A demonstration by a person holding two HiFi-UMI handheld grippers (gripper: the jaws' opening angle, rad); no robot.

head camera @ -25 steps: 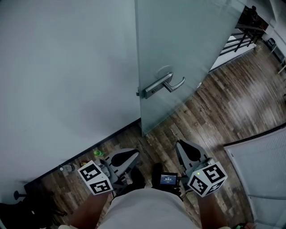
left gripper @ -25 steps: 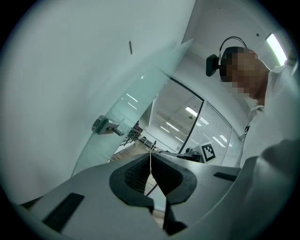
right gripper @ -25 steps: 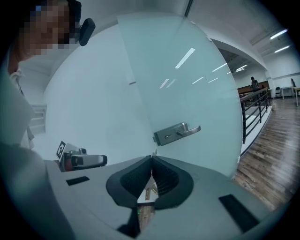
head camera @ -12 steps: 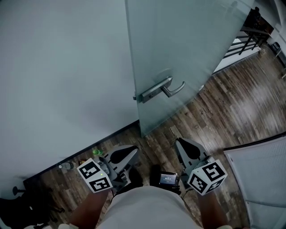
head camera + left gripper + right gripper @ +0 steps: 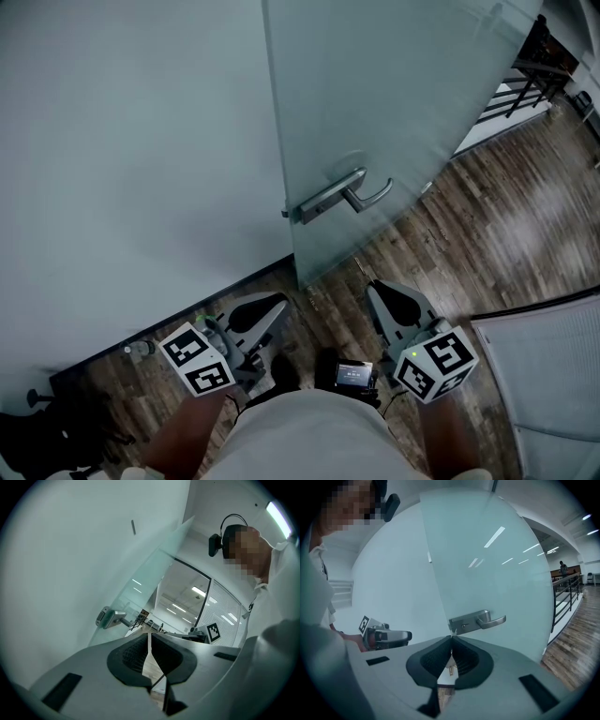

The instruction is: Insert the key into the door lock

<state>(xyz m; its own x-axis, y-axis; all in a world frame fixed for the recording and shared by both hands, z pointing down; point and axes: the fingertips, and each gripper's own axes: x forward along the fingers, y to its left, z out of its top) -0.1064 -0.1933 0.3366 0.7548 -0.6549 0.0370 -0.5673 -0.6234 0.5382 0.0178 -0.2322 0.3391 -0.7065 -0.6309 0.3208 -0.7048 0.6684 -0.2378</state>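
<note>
The person is standing before a frosted glass door (image 5: 394, 103), holding both grippers low near the waist, at approx 6 o'clock in head view. The R gripper (image 5: 374, 287) is pinching w/ jaws together at the tips. A thin metal sliver, the key (image 5: 362, 271), is sticking out fwd from btwn them, edge-on, toward 11 o'clock. The key is sitting well apart from the lock plate (image 5: 323, 202), which is showing at approx 12 o'clock of the R gripper on the door's edge. The lever handle (image 5: 370, 195) is pointing to 3 o'clock off the plate. In R gripper view the jaw tips are sitting just under the plate's left end, and a small dark keyhole (image 5: 462, 626) is showing at approx 1 o'clock of the tips. The L gripper (image 5: 281, 305) is sitting w/ jaws closed on nothing, aiming toward 1 o'clock at the door's bottom corner. To 3 o'clock wood floor (image 5: 487, 225) is showing, and a plain wall (image 5: 131, 141) is filling 9 to 12 o'clock. A small screen unit (image 5: 353, 375) is hanging at the waist btwn the grippers.
</note>
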